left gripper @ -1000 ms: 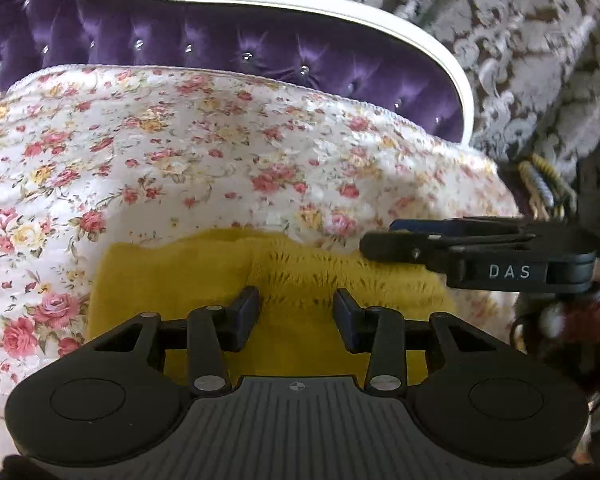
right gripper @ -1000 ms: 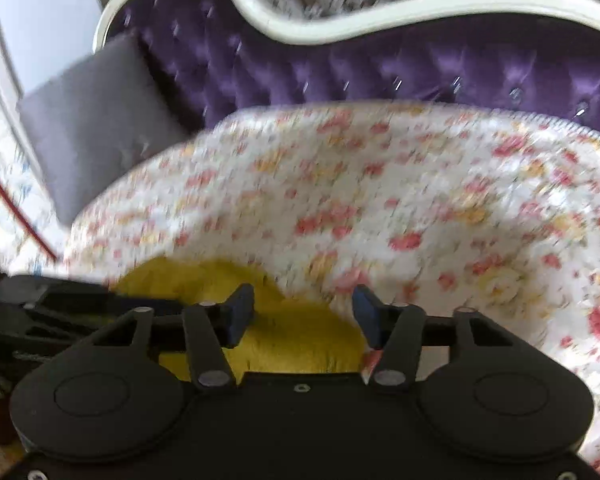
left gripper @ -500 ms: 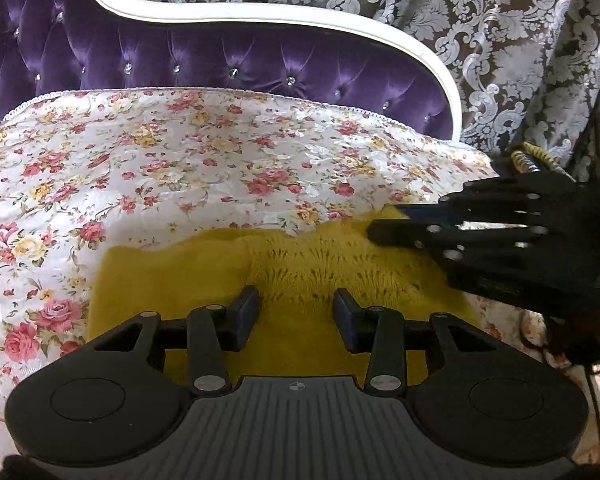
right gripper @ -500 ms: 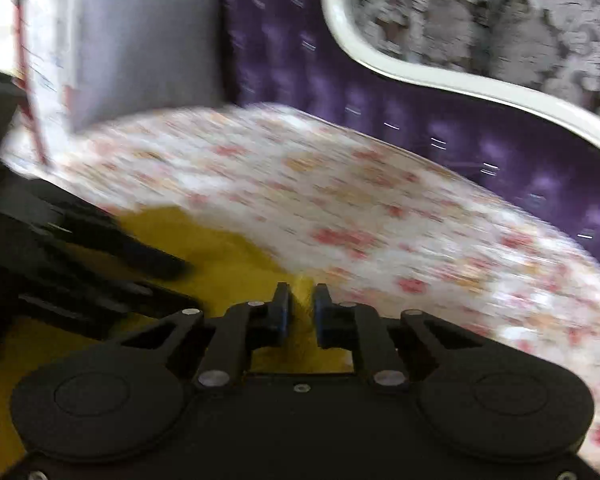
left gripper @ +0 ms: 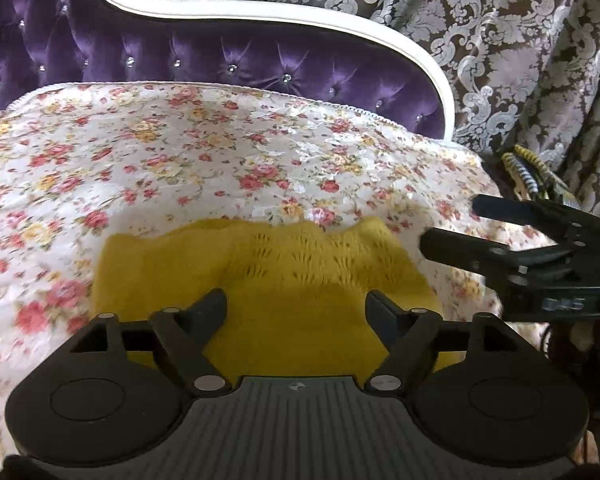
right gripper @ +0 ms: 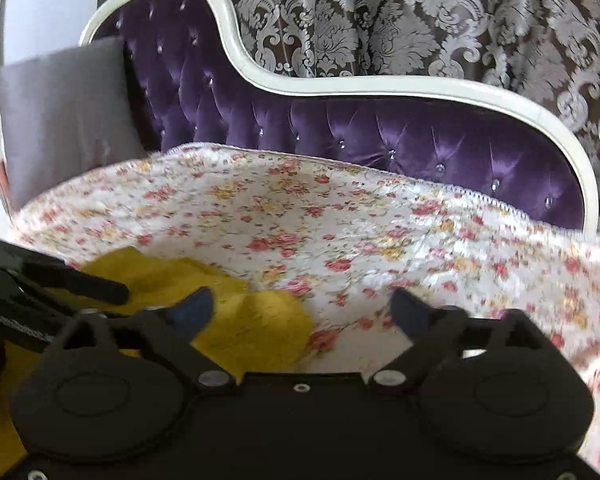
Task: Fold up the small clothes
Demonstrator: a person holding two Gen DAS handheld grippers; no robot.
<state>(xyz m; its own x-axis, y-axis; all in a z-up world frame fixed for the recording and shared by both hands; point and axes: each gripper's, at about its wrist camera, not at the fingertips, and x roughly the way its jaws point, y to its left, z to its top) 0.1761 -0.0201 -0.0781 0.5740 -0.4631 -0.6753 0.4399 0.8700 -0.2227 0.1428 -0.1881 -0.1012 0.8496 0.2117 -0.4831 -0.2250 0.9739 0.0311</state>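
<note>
A mustard-yellow knitted garment (left gripper: 284, 280) lies folded flat on the floral sheet (left gripper: 180, 160). My left gripper (left gripper: 296, 308) is open, jaws wide, just above the garment's near part and holding nothing. My right gripper (right gripper: 304, 312) is open and empty over the garment's right edge (right gripper: 260, 328) and the sheet. In the left wrist view the right gripper (left gripper: 452, 226) shows at the right, just off the garment's right corner. In the right wrist view the left gripper (right gripper: 118, 294) lies over the yellow cloth at the left.
The sheet covers a purple tufted sofa (left gripper: 260, 68) with a white frame (right gripper: 380, 86). A grey cushion (right gripper: 60, 116) leans at its left end. A patterned curtain (left gripper: 500, 40) hangs behind. A striped cord (left gripper: 524, 168) lies past the sofa's right end.
My right gripper was shut on the garment's corner half a second ago; it has opened, let go and drawn off to the right. My left gripper has opened wider over the garment.
</note>
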